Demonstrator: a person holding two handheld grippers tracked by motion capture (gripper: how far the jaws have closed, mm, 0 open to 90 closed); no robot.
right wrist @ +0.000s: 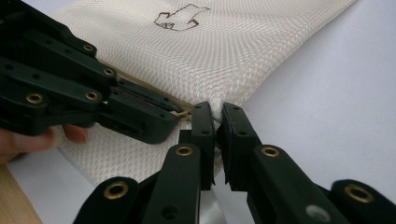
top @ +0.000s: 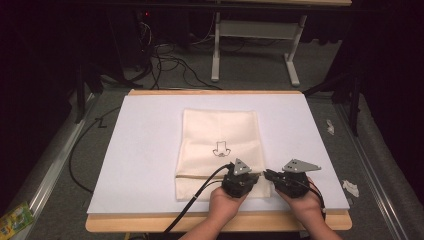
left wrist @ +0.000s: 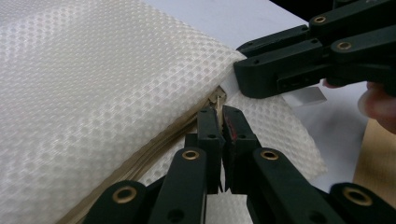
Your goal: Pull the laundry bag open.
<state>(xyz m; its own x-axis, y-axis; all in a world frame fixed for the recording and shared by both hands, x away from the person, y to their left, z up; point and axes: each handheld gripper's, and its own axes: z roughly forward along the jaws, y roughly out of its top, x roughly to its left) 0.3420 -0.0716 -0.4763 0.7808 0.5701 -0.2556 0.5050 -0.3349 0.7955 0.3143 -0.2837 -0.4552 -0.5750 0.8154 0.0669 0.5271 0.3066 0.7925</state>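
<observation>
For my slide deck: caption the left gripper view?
Left gripper pinching the mesh bag zipper pull while the right gripper clamps the bag's edge.

Wooden table [top: 150, 224], pale rim showing at near and far edges. White sheet [top: 145, 150] covers nearly whole top. Cream mesh bag [top: 220, 135] lies flat at sheet's middle, toward near edge (small dark drawing on top face, tan zipper line across near end). Grey floor [top: 55, 165] around table.
</observation>
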